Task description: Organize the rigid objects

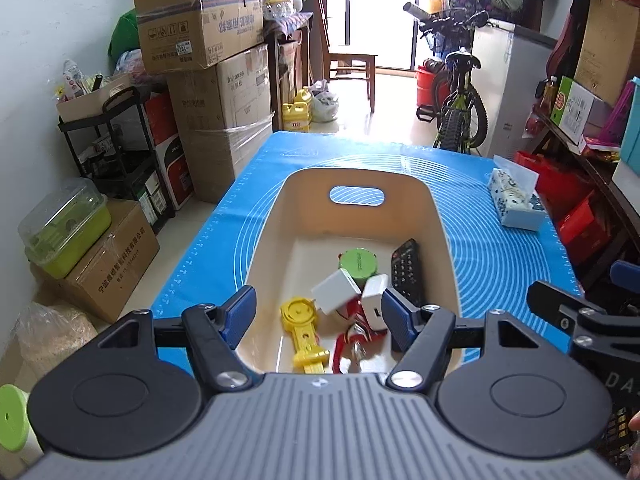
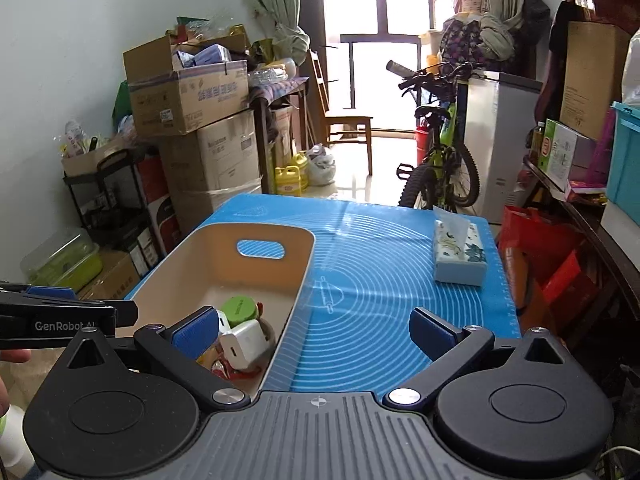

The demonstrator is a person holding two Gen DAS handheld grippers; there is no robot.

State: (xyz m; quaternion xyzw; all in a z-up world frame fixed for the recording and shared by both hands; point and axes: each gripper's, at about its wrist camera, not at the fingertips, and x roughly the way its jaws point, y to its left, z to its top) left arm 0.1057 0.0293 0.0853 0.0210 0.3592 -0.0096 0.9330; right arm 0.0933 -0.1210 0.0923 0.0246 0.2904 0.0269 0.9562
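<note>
A blue mat (image 1: 500, 264) printed with white concentric arcs is covering the desk. The cream bin (image 1: 360, 184) is showing a yellow tool (image 1: 304, 328), a green-lidded jar (image 1: 359, 264), 2 white chargers (image 1: 335, 290), a black remote (image 1: 406, 270) and something red, possibly a ribbon (image 1: 348, 344). The tissue pack (image 2: 460, 258) is wearing a white-and-blue floral print. Both grippers are carrying blue pads (image 1: 240, 314) on black arms.
</note>
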